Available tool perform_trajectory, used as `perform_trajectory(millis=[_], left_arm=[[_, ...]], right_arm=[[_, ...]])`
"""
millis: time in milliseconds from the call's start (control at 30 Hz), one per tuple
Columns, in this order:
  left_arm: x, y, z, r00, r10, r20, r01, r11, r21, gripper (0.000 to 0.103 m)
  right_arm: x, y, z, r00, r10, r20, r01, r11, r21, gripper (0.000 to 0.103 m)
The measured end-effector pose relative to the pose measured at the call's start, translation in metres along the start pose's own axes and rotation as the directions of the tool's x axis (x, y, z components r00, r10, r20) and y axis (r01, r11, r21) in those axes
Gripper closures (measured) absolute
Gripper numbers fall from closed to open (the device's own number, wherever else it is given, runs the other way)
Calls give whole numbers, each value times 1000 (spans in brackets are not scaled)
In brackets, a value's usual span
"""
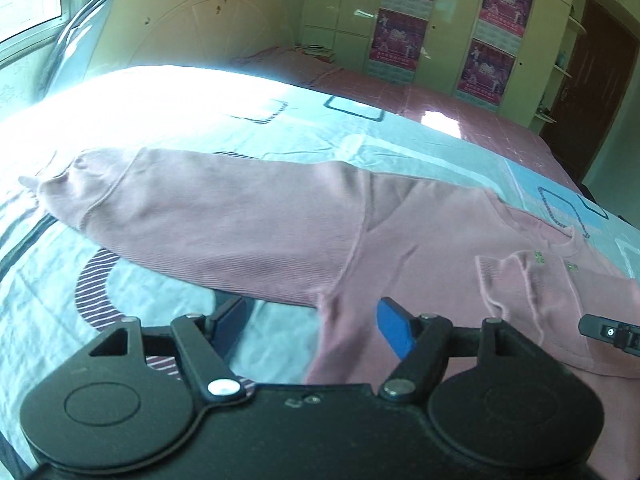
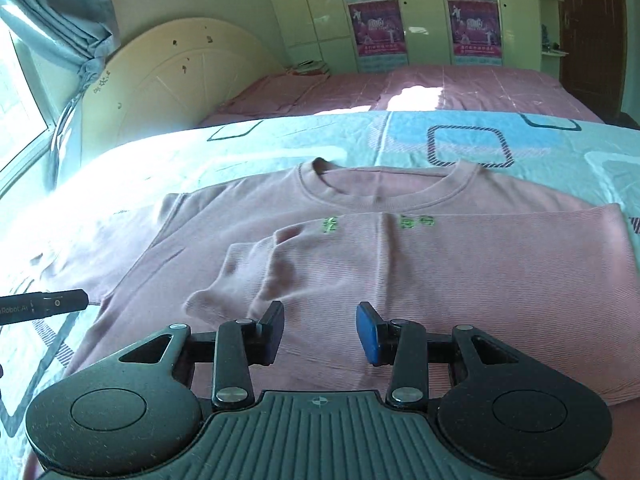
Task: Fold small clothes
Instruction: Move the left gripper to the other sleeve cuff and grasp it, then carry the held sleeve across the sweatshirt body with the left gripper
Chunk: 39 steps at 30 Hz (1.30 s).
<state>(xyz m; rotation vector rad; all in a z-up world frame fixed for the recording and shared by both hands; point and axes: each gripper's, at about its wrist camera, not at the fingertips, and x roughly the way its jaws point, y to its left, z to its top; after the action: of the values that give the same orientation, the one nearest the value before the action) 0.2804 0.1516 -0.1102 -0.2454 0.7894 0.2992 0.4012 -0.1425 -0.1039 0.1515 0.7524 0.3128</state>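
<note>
Because one sleeve (image 2: 460,248) is already lying across the shirt (image 2: 168,240), we are hovering both grippers, left (image 1: 312,328) and right (image 2: 320,332), over the shirt with fingers released, probably for the other sleeve (image 1: 200,212).

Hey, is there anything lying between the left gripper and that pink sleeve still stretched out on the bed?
Nothing visible. The left gripper is open, and the outstretched sleeve of the pink top lies just beyond its fingertips on the bedspread. The right gripper, open too, sits over the body, off to the side.
</note>
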Motion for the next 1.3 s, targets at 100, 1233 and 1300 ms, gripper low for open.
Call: perform_trajectory(millis=[100, 1233, 1300], left_arm=[[2, 45, 7, 1000, 30, -1, -30, 998, -56, 32], [35, 140, 91, 972, -49, 230, 77, 990, -115, 97], [23, 98, 90, 962, -136, 237, 147, 989, -28, 97]], right_arm=[[9, 26, 4, 1000, 2, -4, -2, 1000, 6, 62], [39, 71, 11, 996, -88, 15, 85, 990, 116, 62], [30, 62, 10, 996, -81, 28, 76, 988, 132, 62]])
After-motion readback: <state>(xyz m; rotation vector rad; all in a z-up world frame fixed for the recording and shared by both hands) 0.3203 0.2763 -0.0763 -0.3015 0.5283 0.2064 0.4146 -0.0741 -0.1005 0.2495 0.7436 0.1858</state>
